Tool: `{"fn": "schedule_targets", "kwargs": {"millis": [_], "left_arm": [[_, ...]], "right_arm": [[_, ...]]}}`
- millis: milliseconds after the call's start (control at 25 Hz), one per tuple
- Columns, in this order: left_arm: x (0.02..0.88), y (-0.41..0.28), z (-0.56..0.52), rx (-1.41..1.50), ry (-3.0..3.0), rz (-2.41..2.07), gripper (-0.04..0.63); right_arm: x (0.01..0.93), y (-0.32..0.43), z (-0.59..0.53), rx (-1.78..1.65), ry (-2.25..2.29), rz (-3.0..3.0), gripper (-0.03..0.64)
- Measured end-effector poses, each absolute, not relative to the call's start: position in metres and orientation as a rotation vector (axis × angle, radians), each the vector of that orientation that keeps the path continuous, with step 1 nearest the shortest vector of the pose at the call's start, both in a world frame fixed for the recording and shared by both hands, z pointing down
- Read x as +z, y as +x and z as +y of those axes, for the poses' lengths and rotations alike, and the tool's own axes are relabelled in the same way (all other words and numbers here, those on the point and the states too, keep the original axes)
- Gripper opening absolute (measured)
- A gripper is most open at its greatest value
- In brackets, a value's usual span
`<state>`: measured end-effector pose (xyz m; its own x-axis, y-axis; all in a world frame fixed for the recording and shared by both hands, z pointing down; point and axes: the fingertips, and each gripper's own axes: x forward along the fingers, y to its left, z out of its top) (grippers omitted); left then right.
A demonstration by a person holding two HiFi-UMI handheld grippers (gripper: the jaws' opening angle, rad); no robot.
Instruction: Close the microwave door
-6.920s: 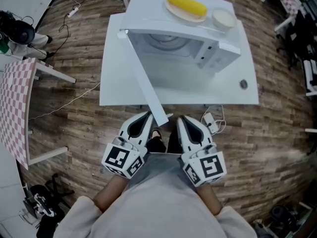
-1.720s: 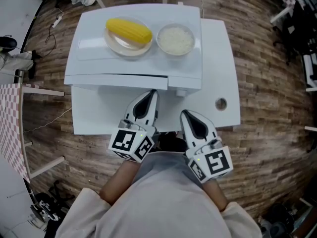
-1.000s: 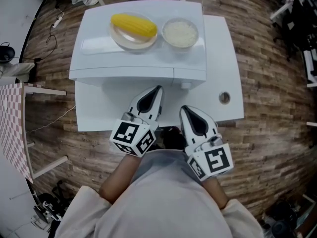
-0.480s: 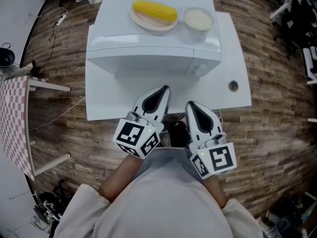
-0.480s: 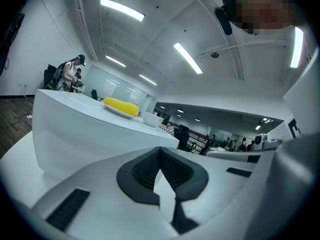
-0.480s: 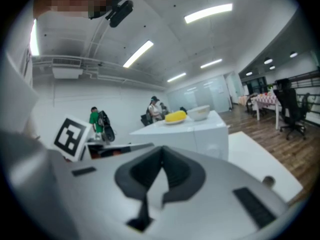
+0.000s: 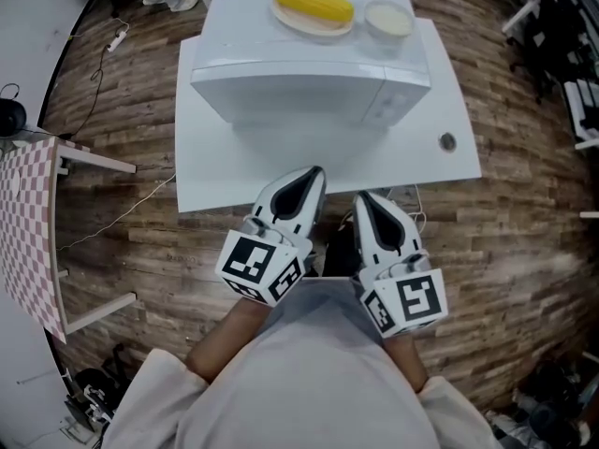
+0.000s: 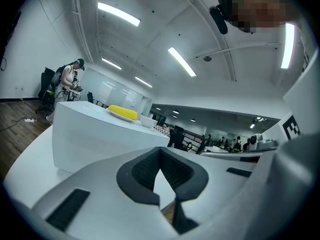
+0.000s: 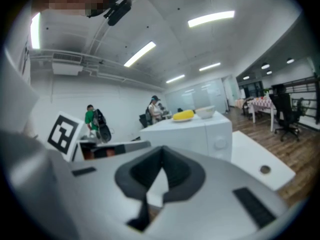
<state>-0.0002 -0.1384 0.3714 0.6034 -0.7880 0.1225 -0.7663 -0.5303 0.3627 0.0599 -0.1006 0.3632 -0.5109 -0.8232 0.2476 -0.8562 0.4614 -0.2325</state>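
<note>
Microwave (image 7: pixel 309 92): upper centre of head view, door shut, on white table (image 7: pixel 211 171).
Left gripper (image 7: pixel 313 176): lower centre, jaws together, empty, apart from microwave.
Right gripper (image 7: pixel 364 200): beside it, jaws together, empty.

White microwave (image 7: pixel 299 101), yellow corn (image 7: pixel 314 5), pink-checked cloth (image 7: pixel 23 223), brown floor (image 7: pixel 524 223).
</note>
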Motion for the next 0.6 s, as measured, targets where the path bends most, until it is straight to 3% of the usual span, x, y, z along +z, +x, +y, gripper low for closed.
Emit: {"fn": "schedule_targets", "kwargs": {"millis": [600], "left_arm": [[0.36, -0.032, -0.097, -0.053, 2.51, -1.272, 0.018]], "right_arm": [[0.365, 0.028, -0.068, 0.493, 1.492, -2.602, 0.023]]}}
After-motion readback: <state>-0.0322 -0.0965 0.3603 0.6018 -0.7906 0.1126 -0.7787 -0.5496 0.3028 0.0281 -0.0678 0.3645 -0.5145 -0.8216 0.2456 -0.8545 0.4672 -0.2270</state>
